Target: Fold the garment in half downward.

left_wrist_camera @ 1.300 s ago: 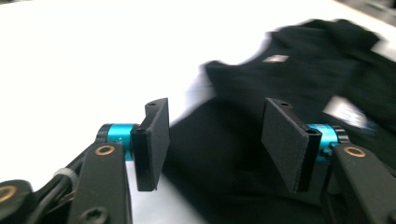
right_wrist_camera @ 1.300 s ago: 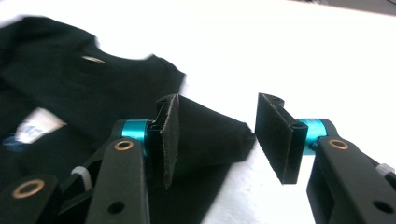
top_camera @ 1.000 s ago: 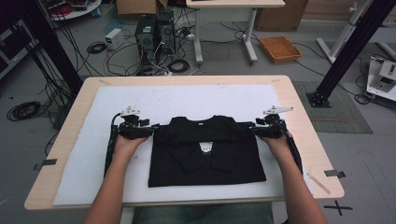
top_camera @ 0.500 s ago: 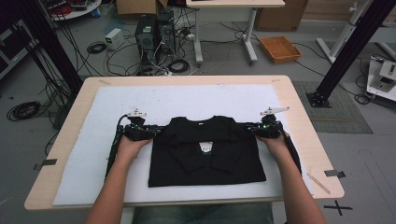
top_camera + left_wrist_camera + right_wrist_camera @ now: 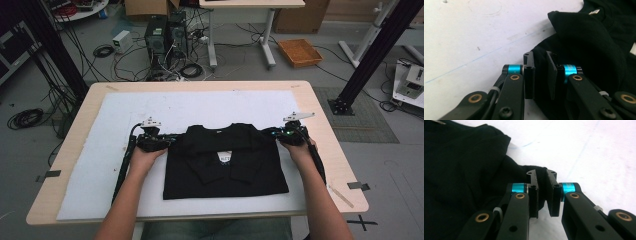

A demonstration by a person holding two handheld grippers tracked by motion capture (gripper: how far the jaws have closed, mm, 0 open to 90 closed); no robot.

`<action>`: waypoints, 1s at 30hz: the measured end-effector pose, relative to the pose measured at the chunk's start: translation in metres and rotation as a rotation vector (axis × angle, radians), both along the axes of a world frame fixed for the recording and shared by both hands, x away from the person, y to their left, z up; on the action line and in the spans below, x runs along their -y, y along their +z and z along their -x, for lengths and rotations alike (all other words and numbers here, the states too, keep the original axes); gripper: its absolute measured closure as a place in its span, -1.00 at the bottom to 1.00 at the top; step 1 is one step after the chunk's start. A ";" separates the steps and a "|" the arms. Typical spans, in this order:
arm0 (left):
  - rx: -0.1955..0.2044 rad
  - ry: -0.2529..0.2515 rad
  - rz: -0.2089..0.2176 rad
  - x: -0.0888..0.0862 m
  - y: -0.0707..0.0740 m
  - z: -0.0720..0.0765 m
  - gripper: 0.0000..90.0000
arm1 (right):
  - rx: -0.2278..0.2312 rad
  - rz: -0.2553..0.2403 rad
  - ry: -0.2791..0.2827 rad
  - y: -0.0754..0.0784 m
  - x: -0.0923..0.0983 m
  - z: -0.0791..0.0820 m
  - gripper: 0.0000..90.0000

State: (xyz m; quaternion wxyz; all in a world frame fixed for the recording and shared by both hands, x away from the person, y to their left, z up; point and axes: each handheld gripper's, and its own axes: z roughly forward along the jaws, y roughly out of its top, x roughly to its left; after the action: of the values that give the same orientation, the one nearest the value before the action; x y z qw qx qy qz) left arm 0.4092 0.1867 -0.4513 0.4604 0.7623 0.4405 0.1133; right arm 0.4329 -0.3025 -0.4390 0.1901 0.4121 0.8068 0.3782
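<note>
Item one: shirt (image 5: 226, 160), black, folded into a rectangle, lying flat on the white mat (image 5: 100, 165) that covers the table (image 5: 325, 155). It sits at the middle of the mat, nearer the front edge than the back. Collar toward the back edge, a small white label (image 5: 225, 157) showing near the centre, sleeves folded inward across the front.

Item two: my left gripper (image 5: 167, 142), at the shirt's left shoulder corner. Its jaws have just been closing, and in the left gripper view (image 5: 540, 75) black cloth fills the narrow gap between them; I am pinching the shirt's edge there.

Item three: my right gripper (image 5: 275, 134), at the shirt's right shoulder corner, mirror to the left. Its jaws have just been closing too; in the right gripper view (image 5: 543, 192) a fold of the cloth sits between the pads, clamped.

Item four: both forearms, entering from the front edge, one on each side of the shirt.

Item five: a cable trailing from each gripper back along the mat toward the front edge.
</note>
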 end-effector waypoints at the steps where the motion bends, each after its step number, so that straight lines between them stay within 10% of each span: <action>1: -0.015 0.015 0.008 -0.001 -0.001 -0.002 0.73 | 0.001 -0.003 -0.004 0.000 0.002 -0.001 0.83; 10: -0.001 0.028 -0.013 -0.004 0.001 -0.011 0.66 | -0.071 -0.032 -0.027 -0.004 0.002 -0.001 0.64; 12: 0.017 0.067 -0.032 -0.006 0.005 -0.010 0.33 | -0.036 -0.020 -0.064 0.000 0.001 0.003 0.18; 19: 0.078 0.014 0.009 0.012 0.029 -0.018 -0.01 | 0.038 -0.092 -0.037 0.019 -0.014 0.000 -0.04; 30: -0.044 -0.054 -0.041 0.070 0.032 -0.060 0.00 | -0.077 -0.104 0.001 0.017 -0.049 -0.035 -0.01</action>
State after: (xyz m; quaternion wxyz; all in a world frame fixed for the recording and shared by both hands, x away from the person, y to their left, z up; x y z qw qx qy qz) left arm 0.4688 0.1170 -0.4195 0.4377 0.7856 0.4273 0.0928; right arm 0.4684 -0.2534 -0.4219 0.1369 0.4351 0.7932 0.4035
